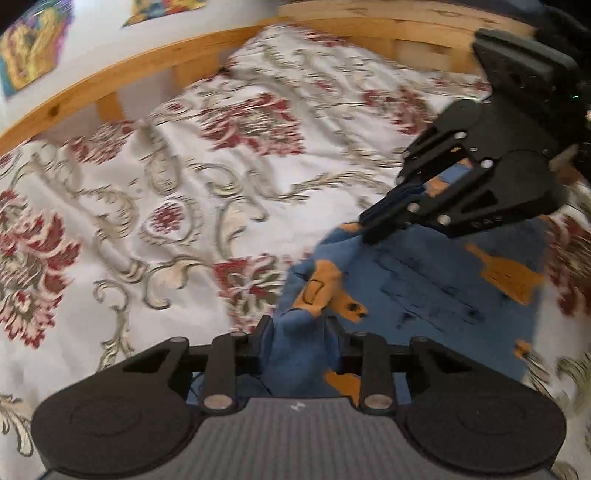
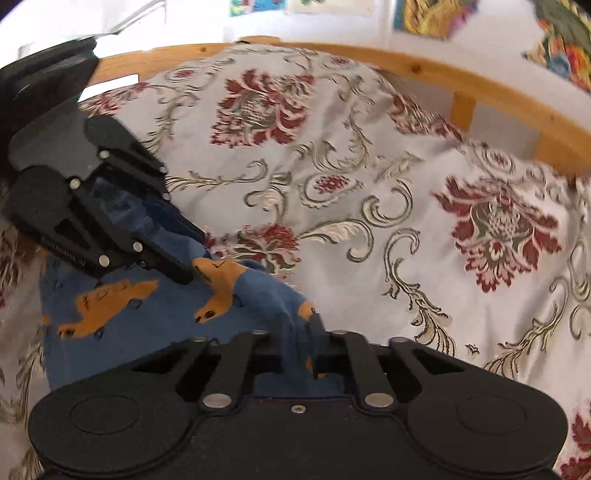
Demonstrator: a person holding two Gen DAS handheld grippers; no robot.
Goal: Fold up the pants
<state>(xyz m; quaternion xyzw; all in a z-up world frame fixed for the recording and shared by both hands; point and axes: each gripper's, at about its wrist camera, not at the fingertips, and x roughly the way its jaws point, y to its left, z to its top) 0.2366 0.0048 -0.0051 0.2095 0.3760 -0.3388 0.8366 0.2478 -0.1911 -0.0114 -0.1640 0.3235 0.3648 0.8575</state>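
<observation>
Blue pants (image 1: 424,280) with orange animal prints lie on a floral bedspread, partly lifted at one edge. In the left wrist view my left gripper (image 1: 298,326) is shut on a bunched fold of the blue cloth. My right gripper (image 1: 373,227) comes in from the upper right, shut on the same edge further along. In the right wrist view the pants (image 2: 155,314) spread to the lower left, my right gripper (image 2: 300,325) pinches a ridge of the cloth, and my left gripper (image 2: 177,269) holds the edge at the left. The rest of the pants is hidden beneath the grippers.
The bedspread (image 1: 177,206) (image 2: 369,192), white with red flowers and grey scrolls, covers the bed. A wooden bed rail (image 1: 147,62) (image 2: 480,85) curves along the far side. Colourful pictures (image 1: 29,48) (image 2: 436,14) hang on the white wall behind.
</observation>
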